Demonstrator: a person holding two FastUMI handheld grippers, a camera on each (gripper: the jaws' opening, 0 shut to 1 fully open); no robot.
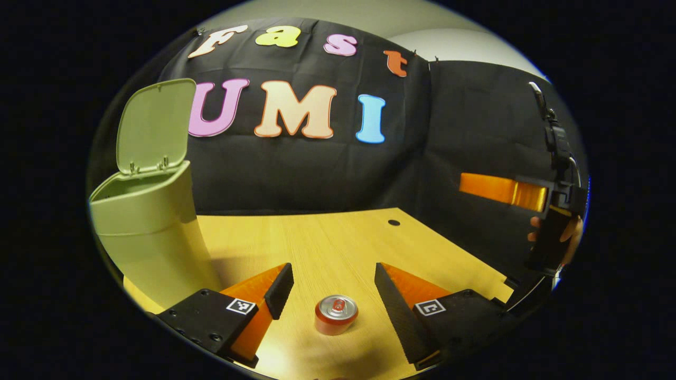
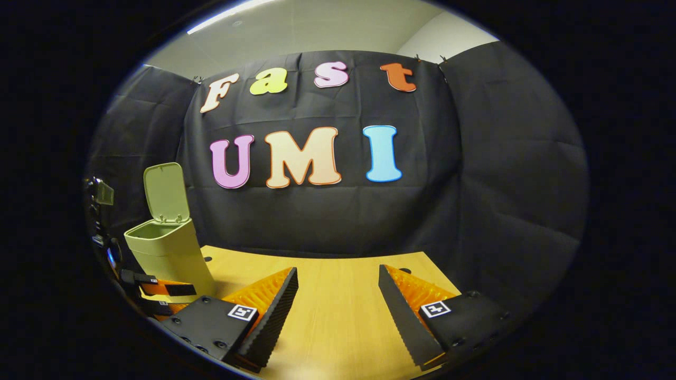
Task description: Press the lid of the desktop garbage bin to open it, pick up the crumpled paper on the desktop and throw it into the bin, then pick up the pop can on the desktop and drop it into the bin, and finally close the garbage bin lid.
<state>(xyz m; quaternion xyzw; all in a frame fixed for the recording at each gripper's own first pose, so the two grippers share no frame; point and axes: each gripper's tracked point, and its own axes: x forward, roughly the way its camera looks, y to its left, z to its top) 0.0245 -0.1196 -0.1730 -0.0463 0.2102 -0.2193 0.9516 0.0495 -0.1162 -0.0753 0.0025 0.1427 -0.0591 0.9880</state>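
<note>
Green bin (image 1: pixel 150 221) stands far left, lid (image 1: pixel 156 125) up to take trash. I hold my left gripper (image 1: pixel 334 290) jaws apart, straddling the upright can (image 1: pixel 336 314); right gripper (image 2: pixel 338 295) waits, jaws apart, nothing between.

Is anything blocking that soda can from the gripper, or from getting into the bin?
Nothing visible does. The pop can stands upright on bare table between the left hand-held gripper's open fingers, and the garbage bin, to its left, has its lid up.

Pop can (image 1: pixel 336 314) on table (image 1: pixel 338 248), bin (image 1: pixel 150 221) left behind.
</note>
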